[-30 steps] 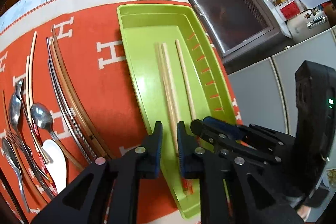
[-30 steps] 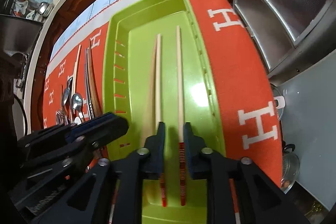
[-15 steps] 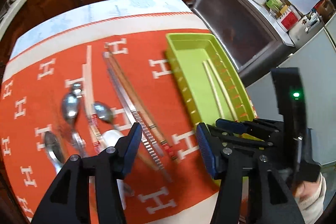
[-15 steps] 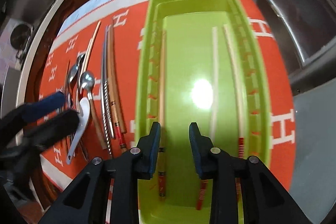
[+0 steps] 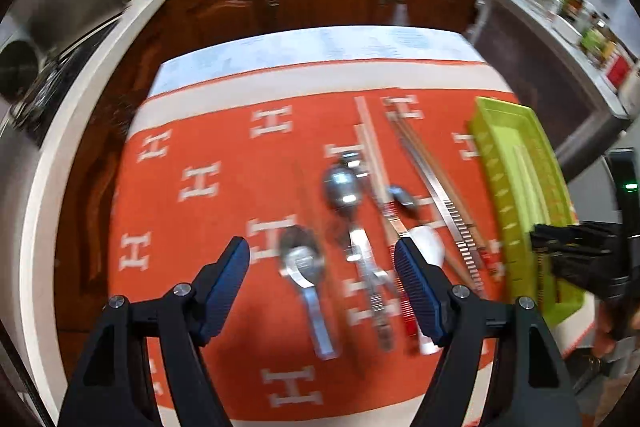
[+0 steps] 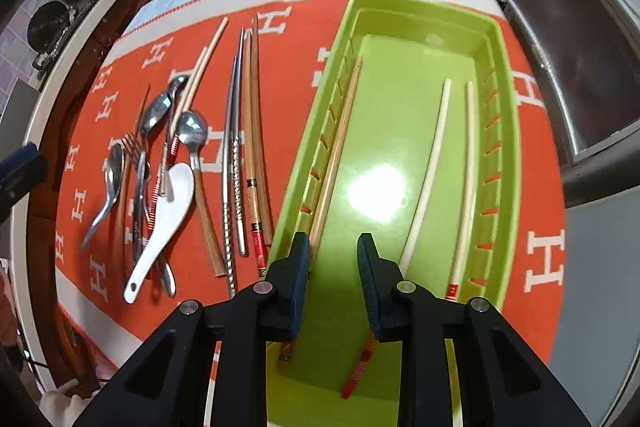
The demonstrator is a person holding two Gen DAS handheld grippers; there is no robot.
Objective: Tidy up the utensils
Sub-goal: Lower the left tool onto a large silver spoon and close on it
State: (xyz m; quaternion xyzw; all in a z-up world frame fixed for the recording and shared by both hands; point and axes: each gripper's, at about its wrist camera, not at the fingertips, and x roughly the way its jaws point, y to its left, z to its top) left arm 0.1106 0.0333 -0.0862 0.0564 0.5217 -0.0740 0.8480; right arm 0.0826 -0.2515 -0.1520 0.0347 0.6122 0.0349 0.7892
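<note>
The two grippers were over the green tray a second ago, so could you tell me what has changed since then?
The left gripper opened wide and swung left from the green tray to above the spoons and fork on the orange cloth. The right gripper opened and let go of the red-striped chopstick, which lies in the tray. The loose utensils on the cloth have stayed where they were.

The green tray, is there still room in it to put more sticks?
Yes. The green tray has a bare strip down its middle, between the brown chopstick by one wall and the white chopsticks by the other. The cloth beside it is crowded with spoons.
</note>
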